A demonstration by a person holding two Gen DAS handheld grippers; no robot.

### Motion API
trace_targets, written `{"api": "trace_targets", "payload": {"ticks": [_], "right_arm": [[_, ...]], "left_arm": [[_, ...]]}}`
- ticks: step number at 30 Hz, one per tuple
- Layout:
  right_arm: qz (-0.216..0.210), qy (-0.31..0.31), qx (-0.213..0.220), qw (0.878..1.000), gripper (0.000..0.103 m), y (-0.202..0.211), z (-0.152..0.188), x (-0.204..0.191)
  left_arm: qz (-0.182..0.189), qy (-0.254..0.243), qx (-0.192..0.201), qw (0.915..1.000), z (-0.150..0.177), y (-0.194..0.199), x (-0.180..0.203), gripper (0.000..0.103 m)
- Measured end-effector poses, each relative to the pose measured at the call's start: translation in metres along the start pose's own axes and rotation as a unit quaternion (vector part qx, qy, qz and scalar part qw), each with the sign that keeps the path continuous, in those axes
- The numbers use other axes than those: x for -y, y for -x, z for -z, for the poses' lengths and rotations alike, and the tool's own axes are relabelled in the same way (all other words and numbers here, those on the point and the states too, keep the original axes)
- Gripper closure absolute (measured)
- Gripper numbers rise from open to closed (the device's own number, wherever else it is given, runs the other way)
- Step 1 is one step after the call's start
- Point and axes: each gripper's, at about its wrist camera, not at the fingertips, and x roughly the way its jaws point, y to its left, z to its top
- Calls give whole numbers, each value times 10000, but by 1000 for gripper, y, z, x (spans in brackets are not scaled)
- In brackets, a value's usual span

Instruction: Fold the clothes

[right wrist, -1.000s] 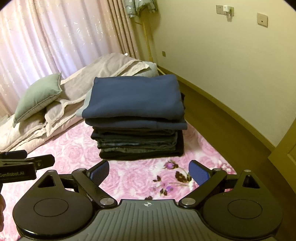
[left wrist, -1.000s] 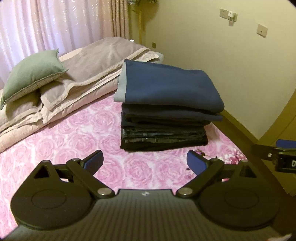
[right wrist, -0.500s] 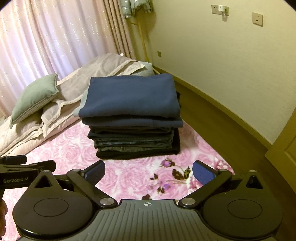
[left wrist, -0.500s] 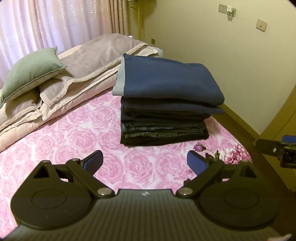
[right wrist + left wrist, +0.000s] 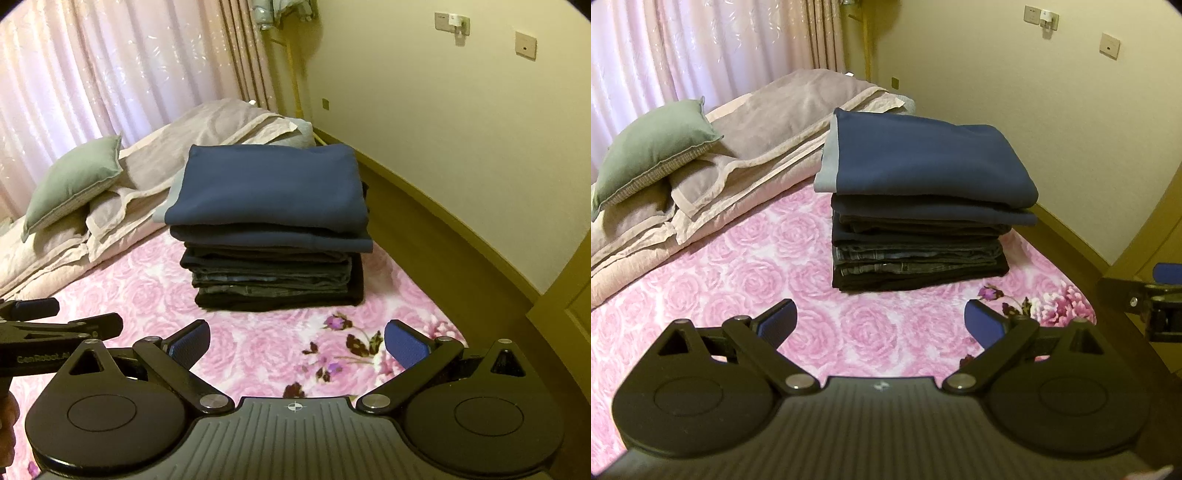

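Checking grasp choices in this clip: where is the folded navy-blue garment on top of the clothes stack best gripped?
Probably at the near folded edge of the navy-blue garment, approached from the camera side. That rounded edge overhangs the darker folded clothes below and faces both open grippers, left gripper and right gripper, so a finger could slip under it.

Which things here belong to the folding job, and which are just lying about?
Job: stack of folded clothes, blue garment on top, left gripper and right gripper, both open and empty.
Lying about: green cushion, beige quilt, curtains.
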Motion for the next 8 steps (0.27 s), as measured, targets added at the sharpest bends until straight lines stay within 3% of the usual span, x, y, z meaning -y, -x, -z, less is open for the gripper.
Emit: {"api": "trace_targets", "payload": {"ticks": [8], "right_arm": [[10,11,-47,10000,0,-2,1,3]], "left_arm": [[-133,-114,77,9998,2,-1,5,4]]}}
